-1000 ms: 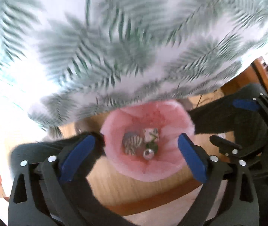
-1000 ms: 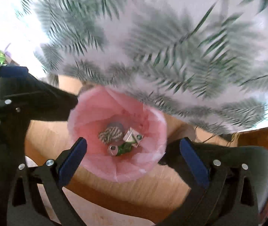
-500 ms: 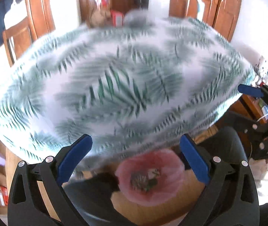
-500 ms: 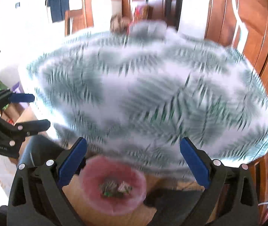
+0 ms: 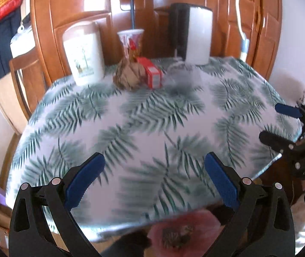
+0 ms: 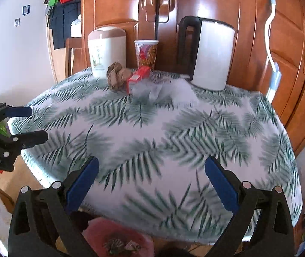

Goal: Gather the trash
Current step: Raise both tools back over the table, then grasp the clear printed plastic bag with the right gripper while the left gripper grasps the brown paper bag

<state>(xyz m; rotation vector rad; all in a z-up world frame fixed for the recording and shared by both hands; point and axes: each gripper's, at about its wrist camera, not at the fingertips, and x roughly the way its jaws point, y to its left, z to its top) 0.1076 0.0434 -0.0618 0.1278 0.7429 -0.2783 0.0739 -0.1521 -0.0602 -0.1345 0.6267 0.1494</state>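
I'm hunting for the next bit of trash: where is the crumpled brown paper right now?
The crumpled brown paper sits at the table's far edge, left of centre in both views, between the cream canister and the red box, touching the box.

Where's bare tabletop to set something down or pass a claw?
Free: the whole near and middle leaf-print tablecloth, ahead of both open claws. Crowded: the far edge, where canister, crumpled brown paper, red box, printed cup, clear plastic wrap and kettle sit.
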